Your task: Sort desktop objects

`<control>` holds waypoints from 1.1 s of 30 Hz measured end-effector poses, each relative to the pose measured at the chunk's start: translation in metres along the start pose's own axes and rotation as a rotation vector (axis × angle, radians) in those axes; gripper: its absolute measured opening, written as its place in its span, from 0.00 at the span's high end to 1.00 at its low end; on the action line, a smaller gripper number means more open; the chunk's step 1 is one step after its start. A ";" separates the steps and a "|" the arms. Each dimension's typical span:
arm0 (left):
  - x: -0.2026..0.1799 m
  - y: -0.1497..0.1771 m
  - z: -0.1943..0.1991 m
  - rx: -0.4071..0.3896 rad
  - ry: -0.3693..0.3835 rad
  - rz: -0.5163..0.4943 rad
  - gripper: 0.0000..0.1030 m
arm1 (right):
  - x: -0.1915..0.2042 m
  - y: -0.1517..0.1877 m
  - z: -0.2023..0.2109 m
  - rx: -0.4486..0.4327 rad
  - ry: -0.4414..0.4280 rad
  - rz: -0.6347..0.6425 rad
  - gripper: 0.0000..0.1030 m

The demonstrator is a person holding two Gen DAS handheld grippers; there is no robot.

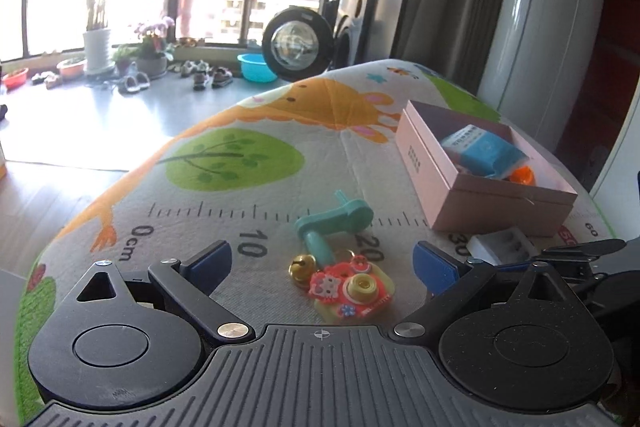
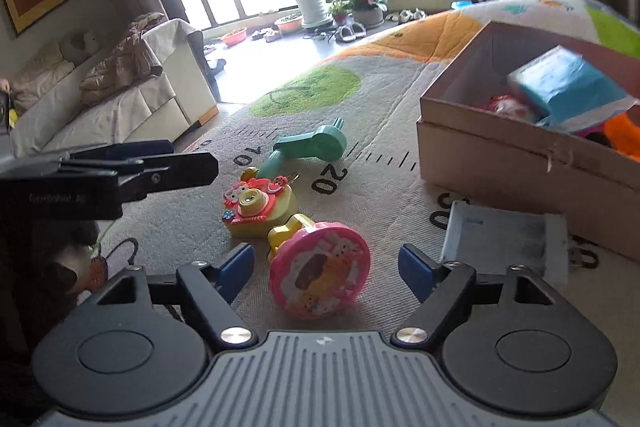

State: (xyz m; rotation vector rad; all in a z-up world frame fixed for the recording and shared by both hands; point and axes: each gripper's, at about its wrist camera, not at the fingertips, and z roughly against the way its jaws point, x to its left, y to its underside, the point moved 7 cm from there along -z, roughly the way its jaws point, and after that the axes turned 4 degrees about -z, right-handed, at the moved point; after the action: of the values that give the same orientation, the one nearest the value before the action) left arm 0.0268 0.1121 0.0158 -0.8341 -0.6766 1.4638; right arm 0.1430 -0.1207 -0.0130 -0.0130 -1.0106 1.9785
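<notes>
A red-and-yellow toy camera keychain (image 1: 352,289) with a gold bell (image 1: 300,267) lies on the mat between the fingers of my left gripper (image 1: 324,265), which is open and not touching it. Just beyond it lies a teal plastic toy (image 1: 334,221). In the right wrist view a pink round toy with a yellow handle (image 2: 320,279) lies between the spread blue pads of my right gripper (image 2: 326,267); the pads stand apart from it. The toy camera (image 2: 256,205) and the teal toy (image 2: 310,147) lie farther ahead.
A pink cardboard box (image 1: 480,187) at the right holds a blue packet (image 1: 484,147) and an orange item (image 1: 524,175). A white tray (image 2: 504,239) lies in front of the box (image 2: 500,155). The left gripper's fingers (image 2: 160,163) reach in from the left. The cartoon mat (image 1: 240,155) drops off at the far edge.
</notes>
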 end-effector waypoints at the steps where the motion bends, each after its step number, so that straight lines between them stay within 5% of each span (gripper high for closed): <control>1: 0.001 0.001 0.000 0.002 0.001 0.005 0.03 | 0.000 0.002 -0.003 0.028 -0.022 -0.026 0.46; 9: -0.002 0.007 -0.002 0.005 0.041 0.002 0.03 | 0.010 -0.005 0.047 -0.009 0.130 0.089 0.48; 14: -0.027 0.014 -0.003 0.011 0.101 -0.088 0.02 | 0.010 -0.001 0.048 0.037 0.253 0.168 0.48; 23: -0.029 0.020 0.000 0.019 0.089 -0.135 0.01 | 0.030 -0.001 0.030 0.028 0.286 0.299 0.46; 26: -0.025 0.020 0.001 0.024 0.081 -0.129 0.01 | 0.032 -0.006 0.038 -0.015 0.256 0.294 0.37; 29: -0.025 0.021 0.000 0.029 0.081 -0.134 0.01 | 0.028 -0.013 0.060 -0.092 0.235 0.267 0.16; 33: -0.042 0.025 -0.001 0.036 0.128 -0.174 0.01 | 0.002 -0.017 0.089 -0.179 0.310 0.204 0.01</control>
State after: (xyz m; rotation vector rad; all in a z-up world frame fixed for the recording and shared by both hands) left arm 0.0126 0.0681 -0.0011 -0.8137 -0.6092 1.2521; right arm 0.1208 -0.1722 0.0589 -0.5242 -1.0073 1.9813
